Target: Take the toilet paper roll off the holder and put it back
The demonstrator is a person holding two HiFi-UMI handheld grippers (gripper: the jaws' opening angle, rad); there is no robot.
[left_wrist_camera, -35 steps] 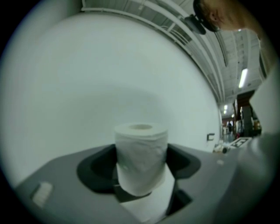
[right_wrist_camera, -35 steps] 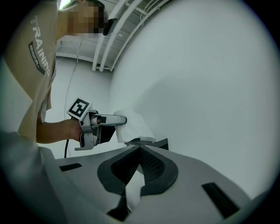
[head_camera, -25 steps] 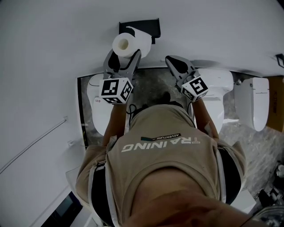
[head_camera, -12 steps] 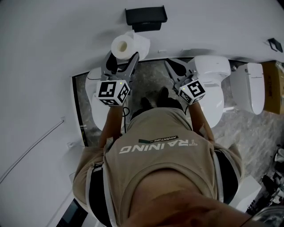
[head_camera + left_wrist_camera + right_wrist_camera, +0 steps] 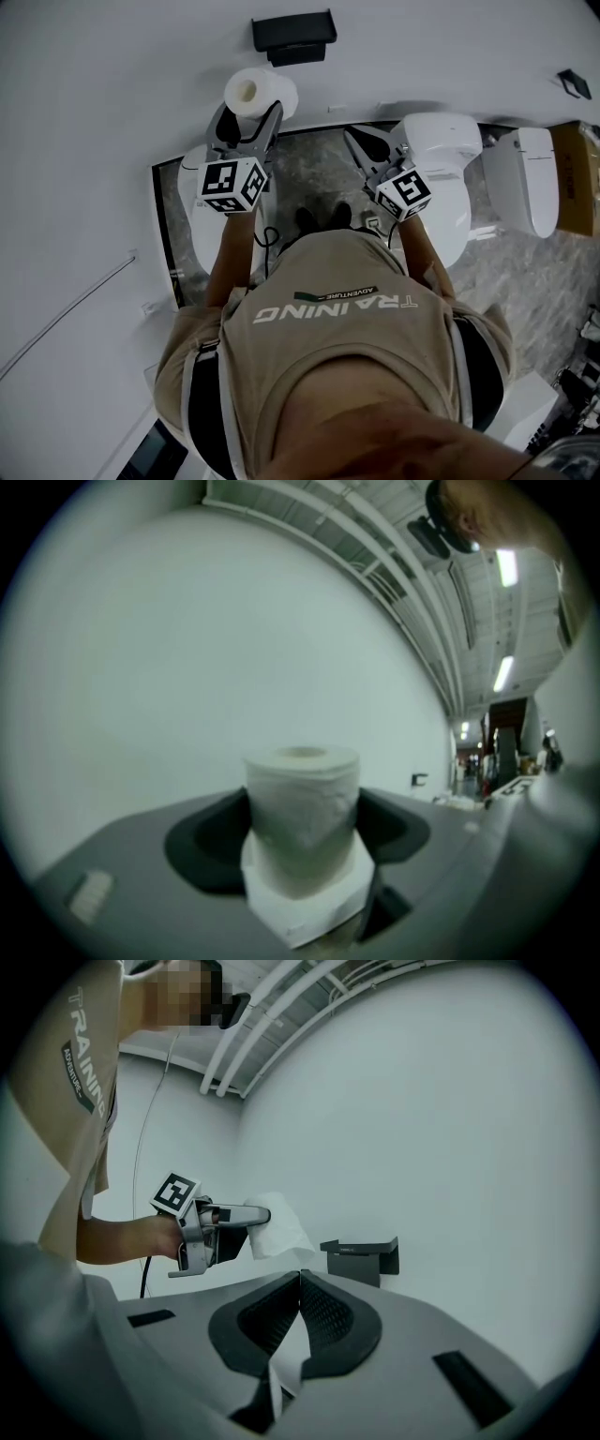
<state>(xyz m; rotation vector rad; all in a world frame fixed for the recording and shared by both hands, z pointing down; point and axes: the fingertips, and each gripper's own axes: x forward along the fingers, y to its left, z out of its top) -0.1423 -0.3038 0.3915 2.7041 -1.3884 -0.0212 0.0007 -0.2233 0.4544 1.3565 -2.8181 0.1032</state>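
Half done, I think: my left gripper (image 5: 247,124) is squeezing the toilet paper roll (image 5: 258,91), off its holder (image 5: 293,36); my right gripper (image 5: 356,141) is sitting closed. Putting back comes next.

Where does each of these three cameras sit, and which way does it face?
Head view: on the person's head, facing steeply down; shirt, forearms, both grippers show.
Left gripper view: on the left gripper, facing along jaws clamped on the toilet paper roll.
Right gripper view: on the right gripper, jaws together, facing the holder; forearm shows.
Shared: all see the roll.
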